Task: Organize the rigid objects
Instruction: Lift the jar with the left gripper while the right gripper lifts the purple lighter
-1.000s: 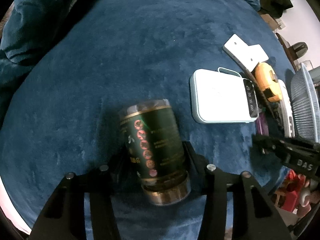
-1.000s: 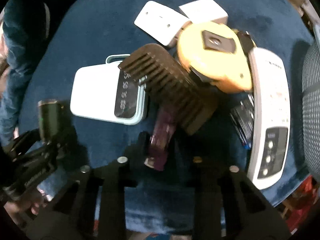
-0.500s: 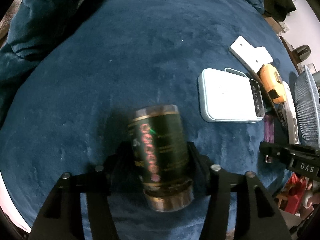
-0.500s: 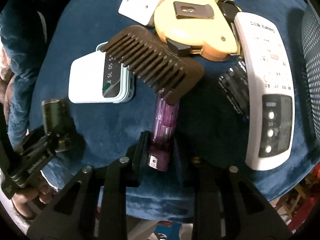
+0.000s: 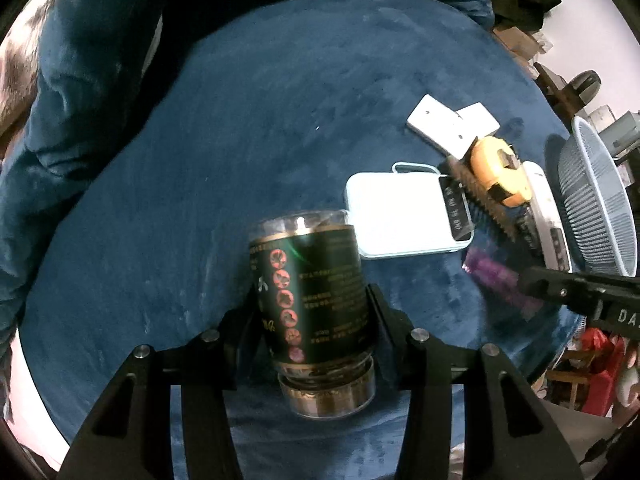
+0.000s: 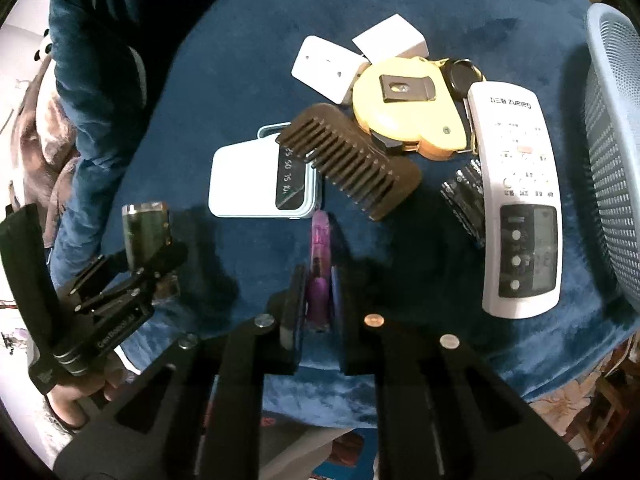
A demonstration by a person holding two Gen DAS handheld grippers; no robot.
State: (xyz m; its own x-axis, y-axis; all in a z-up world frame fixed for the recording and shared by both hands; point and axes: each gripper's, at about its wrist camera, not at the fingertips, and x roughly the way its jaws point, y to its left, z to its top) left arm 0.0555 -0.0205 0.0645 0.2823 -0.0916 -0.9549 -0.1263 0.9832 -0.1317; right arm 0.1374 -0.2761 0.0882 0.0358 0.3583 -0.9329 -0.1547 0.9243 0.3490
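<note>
1. You cannot read the small print on the dark green jar (image 5: pixel 310 292); it is too small and blurred.
2. The comb (image 6: pixel 352 160) covers one corner of the white device (image 6: pixel 256 178), so you see only part of its display.
3. The mesh basket (image 6: pixel 616 152) is cut off by the picture's right edge.
4. The remote control (image 6: pixel 516 196) hides part of the black battery pack (image 6: pixel 464 196).
5. The purple lighter (image 6: pixel 319 272) is blurred in both views.

Comb (image 6: pixel 352 168) lies across the power bank's (image 6: pixel 256 178) right end, tape measure (image 6: pixel 408 120) right behind it, remote (image 6: pixel 516 208) further right, basket (image 6: pixel 612 152) past that, batteries (image 6: pixel 464 200), I think, tucked beside the remote.
</note>
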